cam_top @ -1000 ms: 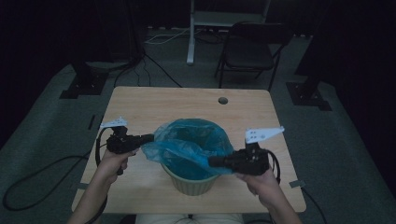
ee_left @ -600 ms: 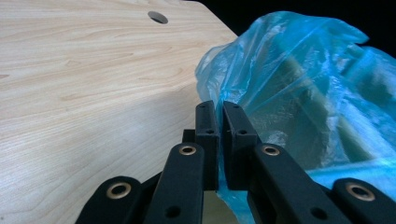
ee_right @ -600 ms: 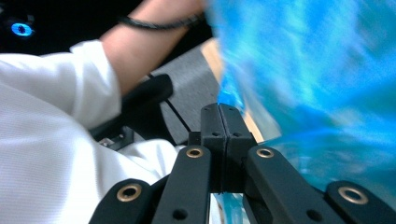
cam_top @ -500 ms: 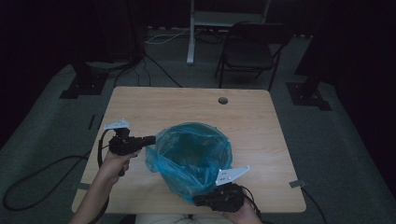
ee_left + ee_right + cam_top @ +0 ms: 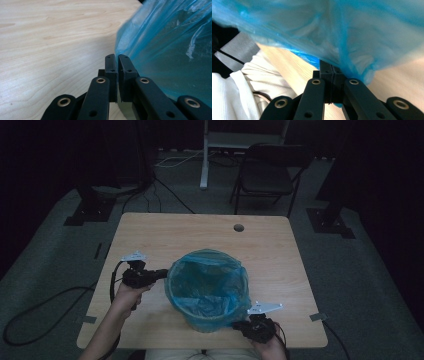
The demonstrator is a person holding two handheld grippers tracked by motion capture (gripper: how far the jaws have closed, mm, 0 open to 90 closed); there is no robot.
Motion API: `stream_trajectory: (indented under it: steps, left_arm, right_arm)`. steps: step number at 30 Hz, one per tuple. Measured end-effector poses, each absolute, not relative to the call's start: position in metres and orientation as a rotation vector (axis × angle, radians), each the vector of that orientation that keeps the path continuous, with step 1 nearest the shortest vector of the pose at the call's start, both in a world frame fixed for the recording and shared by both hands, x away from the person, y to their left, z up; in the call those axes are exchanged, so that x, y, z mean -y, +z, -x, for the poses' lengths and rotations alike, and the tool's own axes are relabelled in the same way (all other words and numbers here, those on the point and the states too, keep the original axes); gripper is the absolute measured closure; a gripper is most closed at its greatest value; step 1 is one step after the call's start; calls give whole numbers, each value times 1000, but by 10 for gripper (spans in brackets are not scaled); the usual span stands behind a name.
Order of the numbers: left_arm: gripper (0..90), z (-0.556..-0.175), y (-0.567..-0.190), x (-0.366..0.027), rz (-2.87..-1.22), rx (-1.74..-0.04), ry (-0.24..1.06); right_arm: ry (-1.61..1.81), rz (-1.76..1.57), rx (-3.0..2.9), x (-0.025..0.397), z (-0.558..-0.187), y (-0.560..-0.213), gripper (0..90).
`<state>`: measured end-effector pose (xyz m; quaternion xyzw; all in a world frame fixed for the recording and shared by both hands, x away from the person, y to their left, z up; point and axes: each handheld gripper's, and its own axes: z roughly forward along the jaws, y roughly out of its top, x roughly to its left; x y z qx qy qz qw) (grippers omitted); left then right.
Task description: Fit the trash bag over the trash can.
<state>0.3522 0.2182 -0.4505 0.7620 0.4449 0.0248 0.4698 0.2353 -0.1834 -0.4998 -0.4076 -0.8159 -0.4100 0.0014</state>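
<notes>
Blue bag liner (image 5: pixel 207 287) is draping over the rim of the pale bin (image 5: pixel 200 324), which is standing in the lower middle of the high view on the wooden counter (image 5: pixel 150 235), near its front edge. The plastic is hanging down the outside of the bin and is covering almost all of it, so just a strip of the bin's wall is showing at the bottom.

My left gripper (image 5: pixel 161 273) is sitting at the left of the bin in the high view, with its tip just at the liner's edge. In the left gripper view my left gripper (image 5: pixel 116 58) is showing its jaws pressed nearly together, a thin slit between them, right beside the blue film (image 5: pixel 172 45); I cannot tell whether any plastic is caught there.

My right gripper (image 5: pixel 239 325) is lying low at the lower right of the bin, close to the counter's front edge. In the right gripper view my right gripper (image 5: pixel 331 65) is pinching a fold of the liner (image 5: pixel 352 37) with its jaws pressed tight, the plastic bunching up from the tips.
</notes>
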Motion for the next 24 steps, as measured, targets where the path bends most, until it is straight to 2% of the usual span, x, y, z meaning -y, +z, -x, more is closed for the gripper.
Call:
stream_trajectory:
  steps: [3,6,9,13,18,24]
  left_arm:
    - [871,-352,-456,-215,-1868,-1088,47]
    - [871,-351,-455,-215,-1869,-1085,55]
    - [872,-351,-454,-217,-1868,-1088,64]
    - [872,-350,-455,-220,-1860,-1098,74]
    - [870,-350,-457,-219,-1823,-1072,14]
    - [872,-349,-454,-214,-1848,-1058,27]
  right_arm:
    - [-1254,1353,2424,199,-247,-518,871]
    - [-1277,1323,2360,207,-251,-517,724]
    - [-1318,1309,2346,224,-249,-502,646]
    - [-1404,1367,2323,252,-244,-482,604]
    - [-1560,1433,2285,278,-246,-453,578]
    - [-1647,1288,2199,262,-269,-434,501]
